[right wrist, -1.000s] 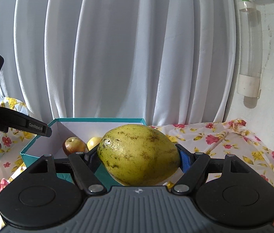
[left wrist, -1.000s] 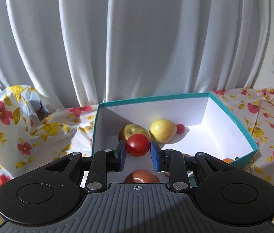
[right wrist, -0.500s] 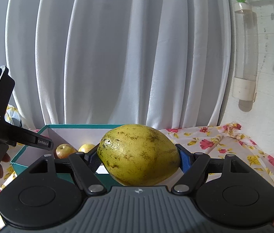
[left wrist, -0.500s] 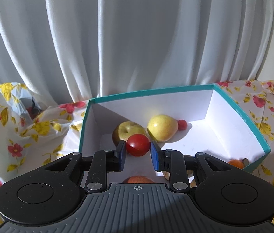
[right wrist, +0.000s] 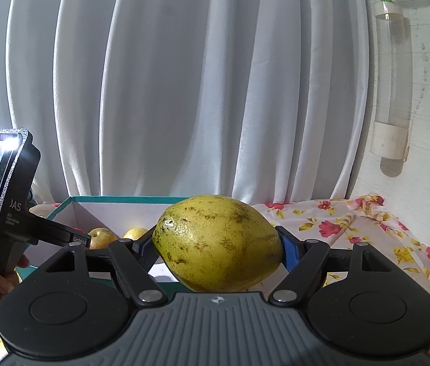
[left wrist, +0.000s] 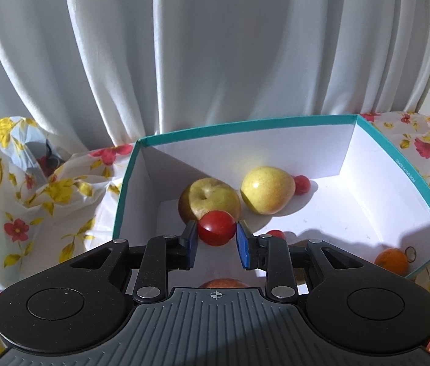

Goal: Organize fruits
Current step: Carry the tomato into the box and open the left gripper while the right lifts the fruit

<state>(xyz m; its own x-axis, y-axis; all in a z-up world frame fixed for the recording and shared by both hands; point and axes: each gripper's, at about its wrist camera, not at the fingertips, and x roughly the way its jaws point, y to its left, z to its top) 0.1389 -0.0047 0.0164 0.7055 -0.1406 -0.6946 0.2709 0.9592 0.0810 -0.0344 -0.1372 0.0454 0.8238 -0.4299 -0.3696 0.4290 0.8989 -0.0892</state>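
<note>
My left gripper point(left wrist: 216, 238) is shut on a small red tomato point(left wrist: 216, 227) and holds it over the near left part of the teal-rimmed white box point(left wrist: 367, 158). In the box lie a yellow-green apple point(left wrist: 208, 196), a yellow pear point(left wrist: 266, 189) and small red tomatoes point(left wrist: 301, 184). A red apple point(left wrist: 224, 283) shows just under the gripper body. My right gripper point(right wrist: 219, 250) is shut on a large yellow-green mango point(right wrist: 218, 244), held to the right of the box point(right wrist: 117, 202). The left gripper's body point(right wrist: 4, 201) shows at the left of the right wrist view.
An orange point(left wrist: 392, 262) lies on the floral tablecloth point(left wrist: 31, 213) outside the box's near right corner. A white curtain point(left wrist: 215, 61) hangs behind the table. A wall with a clear tube fixture point(right wrist: 393, 91) stands at the right. Crumpled floral cloth point(left wrist: 7, 152) rises at the left.
My left gripper has moved forward over the box with the tomato still held. The right gripper has risen slightly with the mango, and the left gripper's body has come further into its view.
</note>
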